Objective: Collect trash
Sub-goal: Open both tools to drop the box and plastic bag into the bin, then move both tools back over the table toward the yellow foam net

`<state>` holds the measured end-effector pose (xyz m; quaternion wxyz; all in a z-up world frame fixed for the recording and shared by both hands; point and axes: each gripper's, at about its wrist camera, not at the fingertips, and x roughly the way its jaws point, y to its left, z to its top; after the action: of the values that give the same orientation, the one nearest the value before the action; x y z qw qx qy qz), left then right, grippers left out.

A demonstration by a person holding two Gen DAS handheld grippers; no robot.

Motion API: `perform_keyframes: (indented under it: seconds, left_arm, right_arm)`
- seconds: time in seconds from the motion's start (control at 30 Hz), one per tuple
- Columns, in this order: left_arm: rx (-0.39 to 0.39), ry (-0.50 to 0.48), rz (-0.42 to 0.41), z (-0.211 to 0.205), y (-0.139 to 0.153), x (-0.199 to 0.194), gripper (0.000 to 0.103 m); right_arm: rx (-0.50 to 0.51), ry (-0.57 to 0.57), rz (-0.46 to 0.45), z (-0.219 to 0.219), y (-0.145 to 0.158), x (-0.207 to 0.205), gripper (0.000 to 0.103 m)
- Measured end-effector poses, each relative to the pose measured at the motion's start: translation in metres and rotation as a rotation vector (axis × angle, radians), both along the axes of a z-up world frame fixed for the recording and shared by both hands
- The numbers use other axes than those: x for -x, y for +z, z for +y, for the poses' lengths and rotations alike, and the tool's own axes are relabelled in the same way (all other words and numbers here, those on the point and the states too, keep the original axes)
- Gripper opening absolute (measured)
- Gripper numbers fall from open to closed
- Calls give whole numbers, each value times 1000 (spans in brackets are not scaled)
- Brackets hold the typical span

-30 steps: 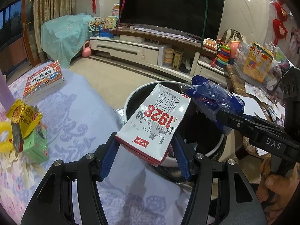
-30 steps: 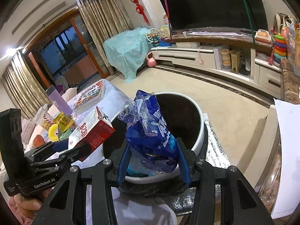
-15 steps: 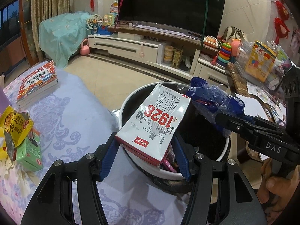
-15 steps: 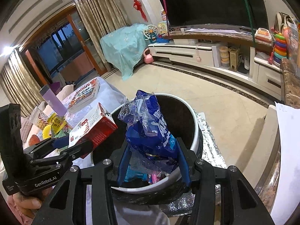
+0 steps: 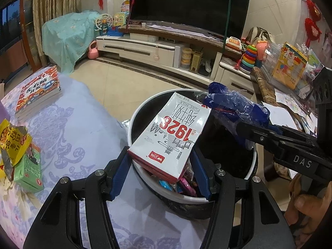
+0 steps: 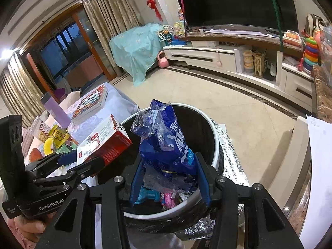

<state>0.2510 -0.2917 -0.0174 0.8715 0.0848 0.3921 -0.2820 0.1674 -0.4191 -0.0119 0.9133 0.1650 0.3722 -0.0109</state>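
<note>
Two grippers work over the trash bin. On the left, my left gripper clamps the milk carton above the bin's near left rim. On the right, my right gripper clamps the blue plastic bag above the bin's opening, beside the carton.

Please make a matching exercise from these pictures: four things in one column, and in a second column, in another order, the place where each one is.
Things:
1. milk carton
2. blue plastic bag
3. green carton
4. book

Places:
A. flat on the far end of the table
B. between the fingers of the right gripper
C. on the table, under a yellow wrapper
D. between the fingers of the left gripper

Pairs: 1-D, 2-B, 3-C, 4-A
</note>
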Motion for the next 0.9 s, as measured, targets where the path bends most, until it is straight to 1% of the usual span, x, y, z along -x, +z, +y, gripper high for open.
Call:
perform_keyframes:
  seconds: [0.07, 0.27, 0.33, 0.37, 0.4, 0.47, 0.53, 0.63, 0.7, 0.77, 0.9]
  left_arm:
    - [-1, -3, 4, -3, 0, -1, 58]
    - [-4, 6, 25, -5, -1, -7, 60]
    - [6, 16, 30, 0, -1, -8, 71]
    - [14, 23, 26, 3, -1, -7, 71]
    - [18, 27, 25, 5, -1, -7, 71]
    - [30, 37, 25, 12, 1, -3, 71]
    - [44, 46, 20, 18, 2, 0, 71]
    - [64, 74, 17, 36, 4, 7, 72]
    - [78, 92, 18, 45, 4, 12, 73]
    - [90, 117, 26, 59, 2, 16, 73]
    - [109, 161, 41, 83, -3, 26, 73]
  right_arm:
    - [3, -1, 1, 1, 0, -1, 47]
    - [6, -13, 1, -3, 2, -6, 52]
    - [1, -18, 2, -4, 2, -6, 54]
    - [-1, -22, 1, -5, 2, -5, 59]
    - [-9, -24, -3, -6, 3, -4, 67]
    - [-20, -26, -10, -6, 3, -2, 73]
    - [-24, -29, -17, -4, 4, 1, 73]
    - [-38, -35, -31, -1, 6, 5, 80]
    - [-42, -36, -43, 3, 8, 9, 89]
    - [-56, -36, -52, 7, 9, 12, 93]
    - [-64, -18, -69, 22, 12, 19, 93]
